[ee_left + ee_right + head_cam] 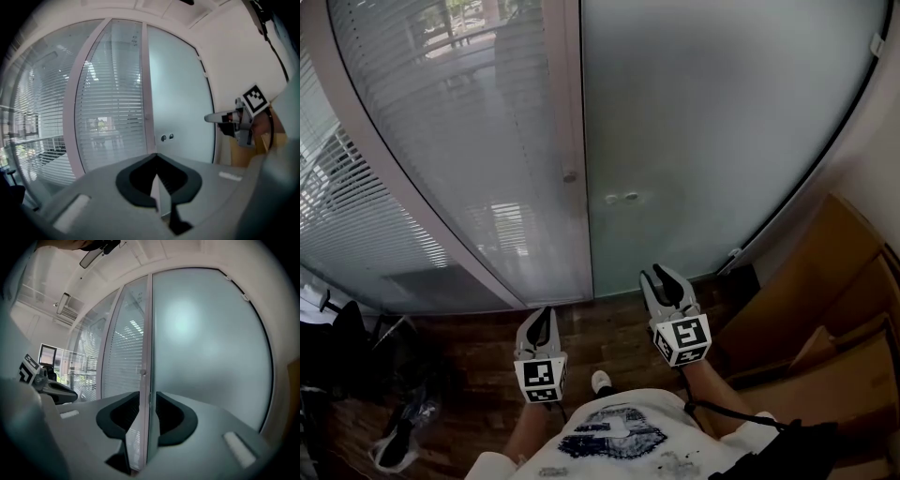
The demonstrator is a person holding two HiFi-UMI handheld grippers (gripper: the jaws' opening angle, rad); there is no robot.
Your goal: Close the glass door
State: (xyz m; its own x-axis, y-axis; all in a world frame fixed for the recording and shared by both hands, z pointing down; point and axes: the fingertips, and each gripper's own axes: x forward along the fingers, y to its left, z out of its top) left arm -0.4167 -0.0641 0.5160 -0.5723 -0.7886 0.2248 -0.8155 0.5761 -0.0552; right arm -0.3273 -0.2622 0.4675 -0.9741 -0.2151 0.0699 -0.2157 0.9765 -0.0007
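- Nearest, at 7 o'clock in the head view, the left gripper (543, 314) has its jaws tip to tip with nothing in them. At 5 o'clock the right gripper (659, 275) has its jaws a narrow slit apart, also empty; only the far door edge shows through the gap.
- Both hang over the dark wooden floor (609, 328), well apart from the glass. A brown cardboard box (825, 281) leans at 3 to 4 o'clock, near the door's right edge.
- The task's thing, the tall frosted glass door (722, 122), fills 12 to 2 o'clock. Its left edge seems to lie against the pale frame post (574, 112), so it looks shut or all but shut. I cannot tell whether it has latched.
- Farthest, at 10 to 11 o'clock, stands the clear glass panel with white slatted blinds (459, 141).
- What could go wrong: an unlatched door may drift back open if left as it is. A hard jaw tip pushed against smooth glass could skid or mark it, and a push too near the post might pinch the jaws.
- Count: two grippers, one frosted door, one blind-backed panel, one frame post and one cardboard box. There are two small round fittings (630, 197) on the door near its left edge, and one small round knob (570, 176) on the post.
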